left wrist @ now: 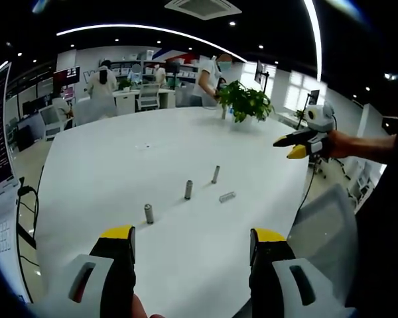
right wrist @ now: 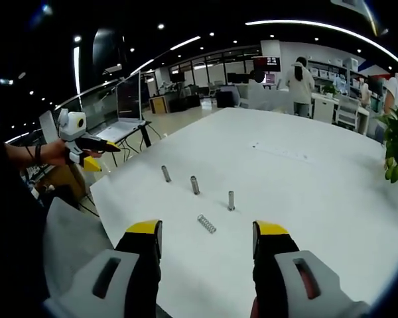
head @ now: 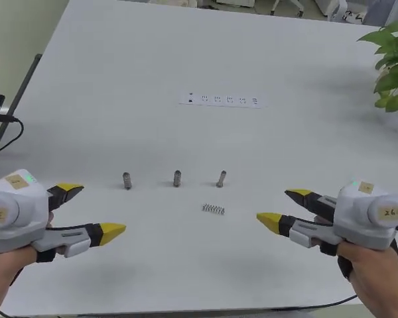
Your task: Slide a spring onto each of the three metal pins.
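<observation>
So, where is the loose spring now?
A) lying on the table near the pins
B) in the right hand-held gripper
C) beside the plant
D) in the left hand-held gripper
A: the spring lies on the table just in front of the pins, and the left hand-held gripper and right hand-held gripper are both open and empty.

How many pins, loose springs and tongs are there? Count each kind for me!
Metal pins: 3
Loose spring: 1
Tongs: 2
Total: 6
</observation>
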